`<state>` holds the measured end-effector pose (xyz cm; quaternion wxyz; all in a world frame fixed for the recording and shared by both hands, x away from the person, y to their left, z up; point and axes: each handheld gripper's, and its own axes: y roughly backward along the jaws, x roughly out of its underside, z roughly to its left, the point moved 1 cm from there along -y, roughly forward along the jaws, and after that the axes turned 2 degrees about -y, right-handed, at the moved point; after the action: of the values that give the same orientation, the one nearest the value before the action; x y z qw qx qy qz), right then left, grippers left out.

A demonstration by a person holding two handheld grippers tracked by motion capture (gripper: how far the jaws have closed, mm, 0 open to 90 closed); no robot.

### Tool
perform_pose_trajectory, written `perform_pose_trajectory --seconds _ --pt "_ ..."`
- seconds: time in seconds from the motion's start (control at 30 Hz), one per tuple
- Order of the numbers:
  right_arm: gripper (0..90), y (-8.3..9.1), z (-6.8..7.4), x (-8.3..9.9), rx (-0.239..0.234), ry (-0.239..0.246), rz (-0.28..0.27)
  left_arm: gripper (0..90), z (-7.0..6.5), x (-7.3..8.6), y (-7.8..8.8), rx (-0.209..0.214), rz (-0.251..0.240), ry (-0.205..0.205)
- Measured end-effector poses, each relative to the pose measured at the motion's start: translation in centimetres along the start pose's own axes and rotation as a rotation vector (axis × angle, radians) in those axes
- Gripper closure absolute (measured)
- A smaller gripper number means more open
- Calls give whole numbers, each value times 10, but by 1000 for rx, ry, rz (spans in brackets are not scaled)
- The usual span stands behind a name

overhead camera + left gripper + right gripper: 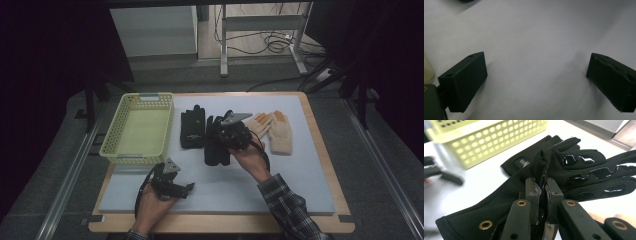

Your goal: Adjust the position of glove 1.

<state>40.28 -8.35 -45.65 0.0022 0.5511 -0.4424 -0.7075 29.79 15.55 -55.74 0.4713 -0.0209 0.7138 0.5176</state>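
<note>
The right gripper (pixel 543 195) has its jaws pinched nearly together on a fold of the black fabric glove with glossy grip patches (pixel 564 167), which lies at the centre of the pale grey mat (pixel 300 170). A second black glove (pixel 192 129) lies just beside it at nine o'clock, the pale yellow perforated plastic basket (pixel 120 150) beyond that, and a cream knitted glove with orange fingertips (pixel 278 131) at three o'clock. The left gripper (pixel 536 80) hovers at seven o'clock over bare mat, its jaws wide apart with nothing between them.
</note>
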Motion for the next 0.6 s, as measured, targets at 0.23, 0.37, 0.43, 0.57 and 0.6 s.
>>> perform_pose_trajectory --seconds 0.23,0.37,0.43,0.57,0.6 --pt "815 18 17 45 -21 -30 20 32 0 0 0 -1 -1 3" --pt "716 11 28 76 -37 -38 62 32 -1 0 0 0 -6 10" --pt "550 7 29 83 -38 -30 76 33 -1 0 0 0 -4 7" --pt "479 21 21 82 -21 -44 34 32 0 0 0 0 0 3" --pt "486 31 16 82 -10 -47 23 32 0 0 0 0 0 3"
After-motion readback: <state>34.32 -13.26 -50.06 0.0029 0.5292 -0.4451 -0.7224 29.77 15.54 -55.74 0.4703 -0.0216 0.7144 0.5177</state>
